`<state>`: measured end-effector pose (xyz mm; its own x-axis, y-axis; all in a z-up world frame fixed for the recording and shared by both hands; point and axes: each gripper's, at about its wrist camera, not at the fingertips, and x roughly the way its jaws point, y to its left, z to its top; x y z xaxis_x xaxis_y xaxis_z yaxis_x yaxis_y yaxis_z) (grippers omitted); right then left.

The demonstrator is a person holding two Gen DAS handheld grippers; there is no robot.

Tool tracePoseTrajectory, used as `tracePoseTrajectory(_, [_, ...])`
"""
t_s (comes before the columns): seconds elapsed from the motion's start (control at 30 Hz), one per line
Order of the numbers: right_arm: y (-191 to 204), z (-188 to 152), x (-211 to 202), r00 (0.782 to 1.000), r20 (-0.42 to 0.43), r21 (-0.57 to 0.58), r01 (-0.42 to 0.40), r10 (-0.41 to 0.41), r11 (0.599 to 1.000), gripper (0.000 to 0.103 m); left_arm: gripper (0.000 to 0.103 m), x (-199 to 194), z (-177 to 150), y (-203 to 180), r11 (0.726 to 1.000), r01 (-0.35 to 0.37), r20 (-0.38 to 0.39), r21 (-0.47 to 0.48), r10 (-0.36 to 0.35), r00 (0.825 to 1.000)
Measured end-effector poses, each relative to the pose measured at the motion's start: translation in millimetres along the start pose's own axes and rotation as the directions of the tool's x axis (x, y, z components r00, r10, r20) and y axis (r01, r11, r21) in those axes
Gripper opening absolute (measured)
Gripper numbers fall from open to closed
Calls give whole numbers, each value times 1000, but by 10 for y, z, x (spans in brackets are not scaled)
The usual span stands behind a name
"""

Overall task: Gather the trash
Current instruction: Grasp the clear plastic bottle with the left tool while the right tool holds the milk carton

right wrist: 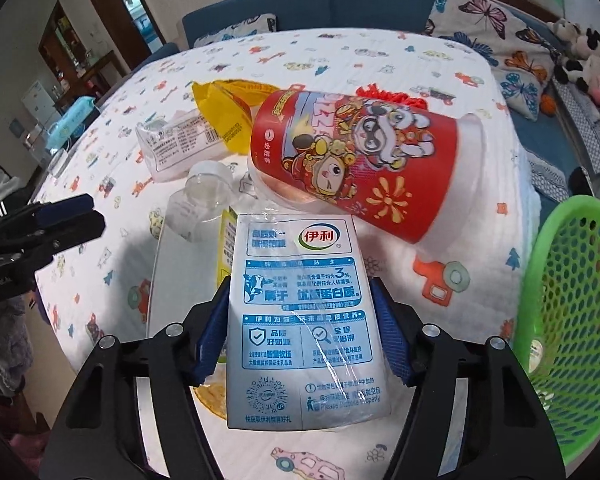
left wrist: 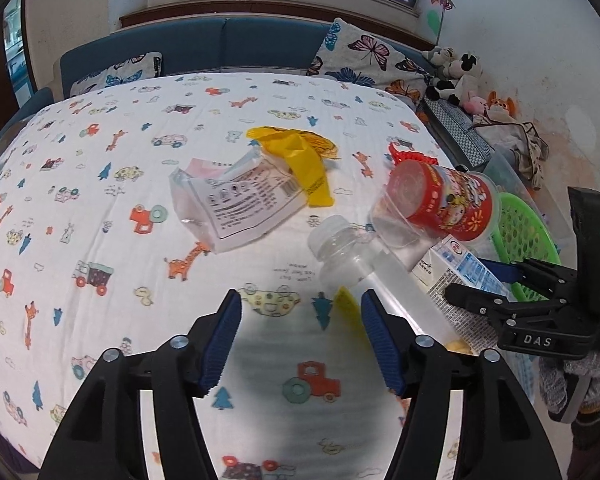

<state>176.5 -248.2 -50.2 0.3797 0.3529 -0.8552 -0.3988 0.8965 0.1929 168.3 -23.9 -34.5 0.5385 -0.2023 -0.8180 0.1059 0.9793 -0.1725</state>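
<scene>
My right gripper (right wrist: 300, 332) is shut on a white and blue milk carton (right wrist: 300, 320), held just above the table; the carton also shows in the left wrist view (left wrist: 464, 276). A red cartoon cup (right wrist: 360, 164) lies on its side just beyond it, next to a clear plastic bottle (right wrist: 204, 200). A clear printed wrapper (left wrist: 236, 204) and a yellow bag (left wrist: 300, 156) lie mid-table. My left gripper (left wrist: 300, 328) is open and empty, left of the bottle (left wrist: 364, 268). A green basket (right wrist: 572, 312) stands at the right.
The table has a cartoon-print cloth (left wrist: 100, 200). A blue sofa with butterfly pillows (left wrist: 364, 56) is behind it. Stuffed toys (left wrist: 460, 76) sit at the back right. A pack of wipes (right wrist: 72, 120) lies at the table's far left edge.
</scene>
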Motion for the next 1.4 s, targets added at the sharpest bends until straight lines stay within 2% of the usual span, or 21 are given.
tracePoseTrajectory(0.3, [-92, -152, -329, 997, 73, 35, -16, 14, 999, 66, 70, 144, 63, -236, 997, 4, -61, -77, -9, 998])
tracePoseTrajectory(0.37, [-121, -212, -422, 996, 91, 39, -10, 6, 999, 66, 73, 199, 88, -289, 995, -10, -79, -100, 3, 997])
tracePoseTrajectory(0.7, [-226, -421, -628, 991, 132, 61, 13, -21, 998, 66, 75, 532, 154, -422, 968, -102, -171, -228, 64, 983])
tracePoseTrajectory(0.83, [-265, -481, -637, 991, 132, 73, 11, -21, 997, 66, 78, 641, 162, -420, 955, -120, -201, -270, 66, 977])
tracePoseTrajectory(1.0, [-324, -523, -635, 991, 133, 91, 6, -18, 996, 66, 77, 677, 201, -464, 952, -138, -194, -274, 86, 977])
tracePoseTrajectory(1.3, [-428, -588, -642, 991, 131, 118, 11, -26, 993, 66, 77, 848, 202, -543, 943, -150, -241, -296, 78, 967])
tracePoseTrajectory(1.4, [-450, -610, -641, 991, 128, 125, 15, -31, 992, 66, 74, 921, 188, -559, 942, -156, -259, -296, 78, 963])
